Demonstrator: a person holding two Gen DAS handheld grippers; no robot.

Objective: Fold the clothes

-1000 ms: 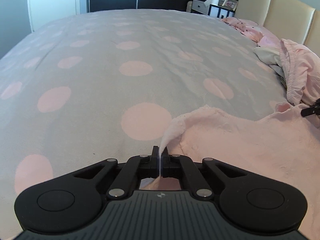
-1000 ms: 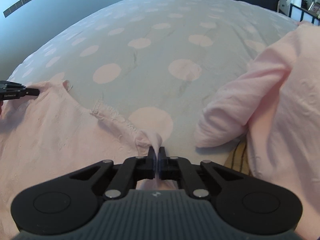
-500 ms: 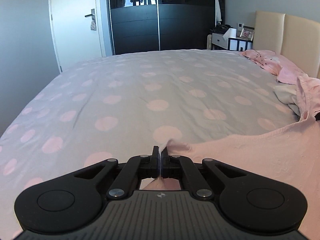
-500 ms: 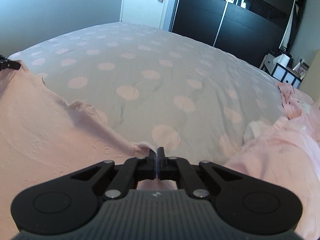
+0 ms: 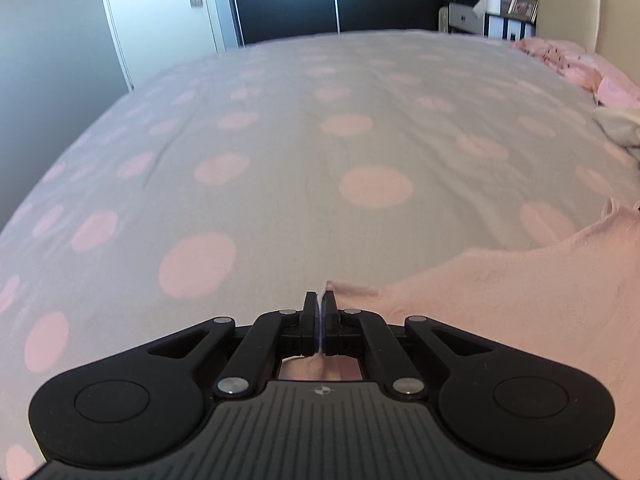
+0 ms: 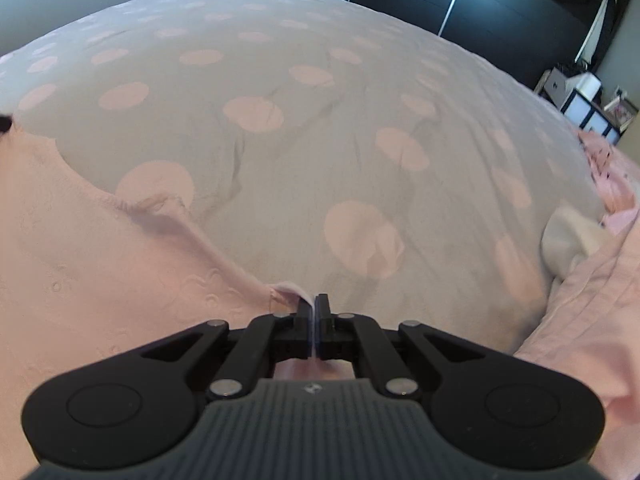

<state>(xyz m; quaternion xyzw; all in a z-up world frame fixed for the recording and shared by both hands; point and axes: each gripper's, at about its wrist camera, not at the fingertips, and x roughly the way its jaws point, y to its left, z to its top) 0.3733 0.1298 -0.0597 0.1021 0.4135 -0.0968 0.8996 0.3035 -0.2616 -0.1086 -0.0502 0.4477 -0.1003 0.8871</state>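
Both claws are clenched on the pink garment (image 5: 500,300): the left claw (image 5: 320,300) pinches one corner with cloth spreading to its right, the right claw (image 6: 314,306) another edge with cloth to its left, above the polka-dot bed (image 5: 280,152).

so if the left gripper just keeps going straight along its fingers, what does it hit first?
Probably the polka-dot bedspread. The left gripper, shut on the pink garment, points slightly down over bare cover, with nothing standing in that line. Depth is unclear through the fisheye.
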